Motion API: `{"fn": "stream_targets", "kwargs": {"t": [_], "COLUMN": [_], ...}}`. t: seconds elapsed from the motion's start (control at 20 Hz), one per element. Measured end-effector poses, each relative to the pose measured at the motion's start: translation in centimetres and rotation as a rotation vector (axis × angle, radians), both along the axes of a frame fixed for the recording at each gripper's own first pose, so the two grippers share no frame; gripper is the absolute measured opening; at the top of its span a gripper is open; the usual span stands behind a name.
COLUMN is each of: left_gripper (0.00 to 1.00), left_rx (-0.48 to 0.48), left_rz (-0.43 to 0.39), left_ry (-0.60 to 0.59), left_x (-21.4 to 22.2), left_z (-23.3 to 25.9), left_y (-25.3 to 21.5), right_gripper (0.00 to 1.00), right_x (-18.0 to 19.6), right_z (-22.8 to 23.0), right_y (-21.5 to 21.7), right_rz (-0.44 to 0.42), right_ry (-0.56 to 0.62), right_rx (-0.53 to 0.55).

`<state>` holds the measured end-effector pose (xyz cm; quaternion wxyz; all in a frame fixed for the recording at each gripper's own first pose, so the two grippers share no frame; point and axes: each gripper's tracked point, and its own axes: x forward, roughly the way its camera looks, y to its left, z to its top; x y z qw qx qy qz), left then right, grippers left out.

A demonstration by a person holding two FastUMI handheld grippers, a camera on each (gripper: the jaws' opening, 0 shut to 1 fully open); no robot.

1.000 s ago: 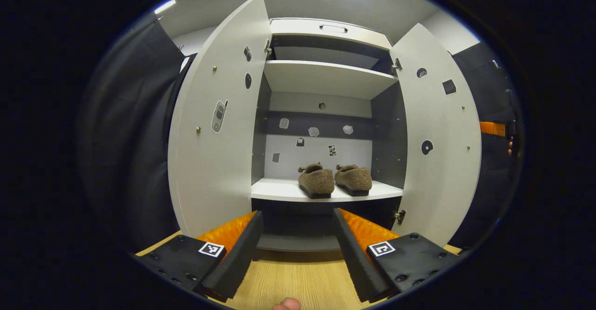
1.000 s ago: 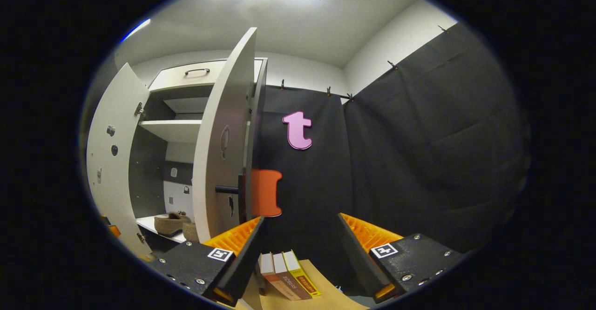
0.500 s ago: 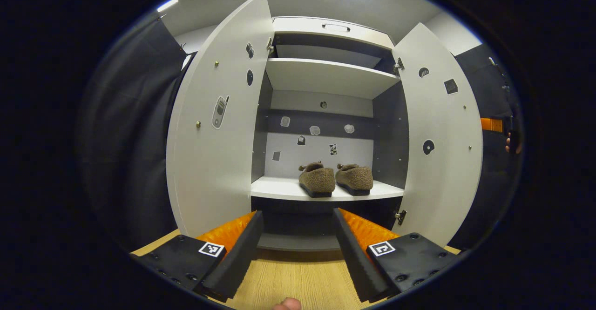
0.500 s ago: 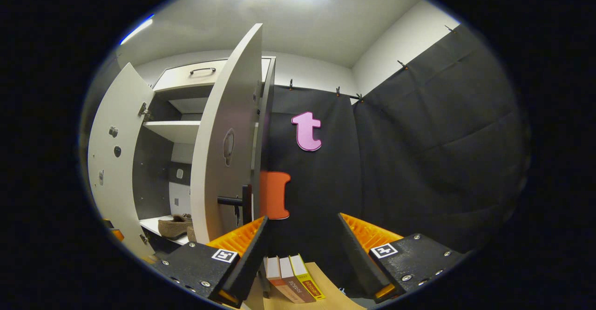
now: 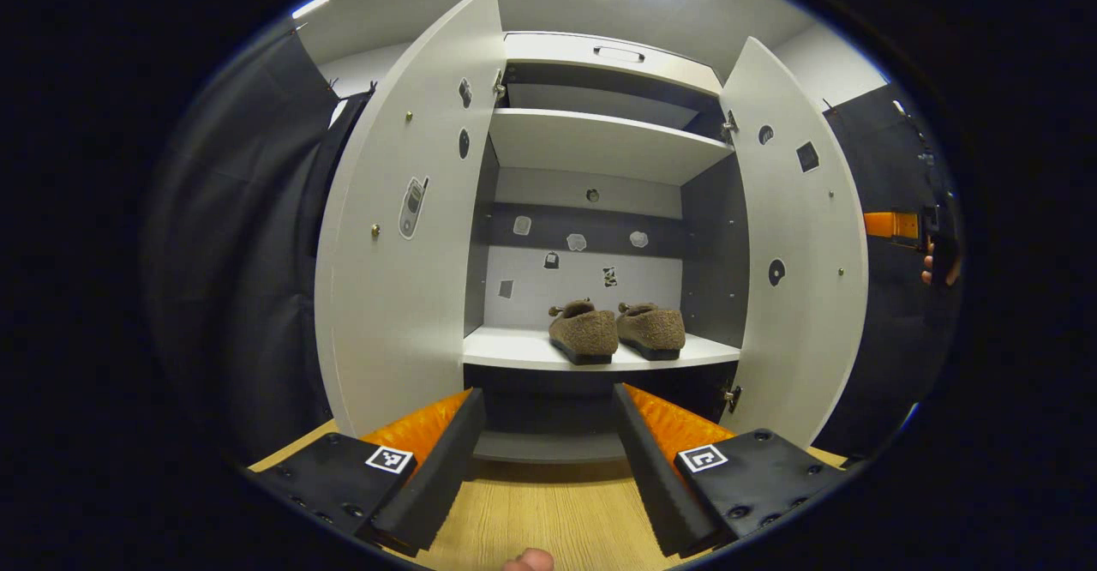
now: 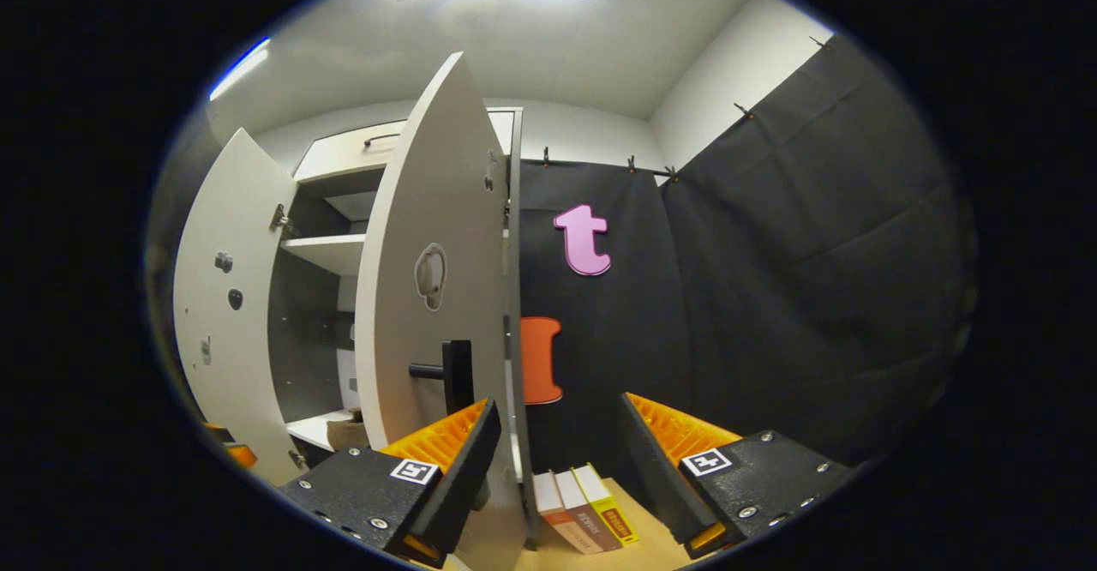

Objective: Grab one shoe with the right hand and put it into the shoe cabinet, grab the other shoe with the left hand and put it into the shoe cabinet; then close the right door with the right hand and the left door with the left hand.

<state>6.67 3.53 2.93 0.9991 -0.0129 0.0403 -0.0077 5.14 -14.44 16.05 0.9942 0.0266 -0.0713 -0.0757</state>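
Two brown shoes (image 5: 615, 331) are sitting side by side on the lower shelf (image 5: 514, 350) inside the shoe cabinet (image 5: 600, 138), toes pointing outward. Both doors are standing open: the left door (image 5: 403, 237) and the right door (image 5: 797, 245) are flanking the shelves. The left claw (image 5: 548, 451) is hovering in front of the cabinet above the wooden worktop (image 5: 548, 515), fingers spread wide and gripping nothing. The right claw (image 6: 557, 468) is likewise gaping and empty, its left finger (image 6: 454, 459) sitting just beside the right door's outer face, near the black handle (image 6: 450, 372). Some books (image 6: 587, 515) are lying below it.
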Motion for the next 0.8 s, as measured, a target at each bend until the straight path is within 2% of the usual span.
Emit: {"fn": "stream_targets", "kwargs": {"t": [0.15, 0.2, 0.25, 0.3, 0.5, 0.55, 0.65, 0.7, 0.8], "left_gripper": [0.96, 0.96, 0.96, 0.97, 0.97, 0.97, 0.97, 0.96, 0.97], "left_rx": [-0.003, -0.004, -0.005, -0.008, -0.015, -0.011, -0.009, -0.007, -0.005], "left_rz": [-0.003, -0.001, 0.003, 0.007, 0.013, 0.015, 0.015, 0.016, 0.02], "left_ry": [0.0, 0.002, 0.005, 0.006, 0.006, 0.004, -0.001, -0.001, 0.0], "left_x": [-0.2, -0.3, -0.3, -0.4, -0.6, -0.8, -1.0, -1.1, -1.2], "left_z": [-0.1, -0.1, -0.2, -0.2, -0.3, -0.3, 0.0, 0.0, 0.0], "left_y": [0.7, 0.9, 1.2, 1.5, 1.8, 1.9, 1.8, 1.8, 1.9], "right_gripper": [0.88, 0.98, 0.98, 0.88, 0.9, 0.98, 0.83, 0.91, 0.91], "right_x": [1.0, 1.4, 1.7, 2.0, 3.8, 4.2, 5.0, 5.4, 6.0], "right_z": [-0.2, -0.2, 0.1, 0.3, 1.3, 1.1, 0.7, 0.5, -0.1], "right_y": [3.3, 4.5, 5.5, 6.2, 8.4, 9.0, 10.1, 10.5, 11.6], "right_rz": [0.057, 0.079, 0.099, 0.112, 0.151, 0.159, 0.176, 0.186, 0.209], "right_ry": [0.001, 0.0, -0.01, -0.024, -0.063, -0.058, -0.035, -0.026, -0.007], "right_rx": [0.023, 0.025, 0.027, 0.029, 0.044, 0.042, 0.027, 0.023, 0.013]}}
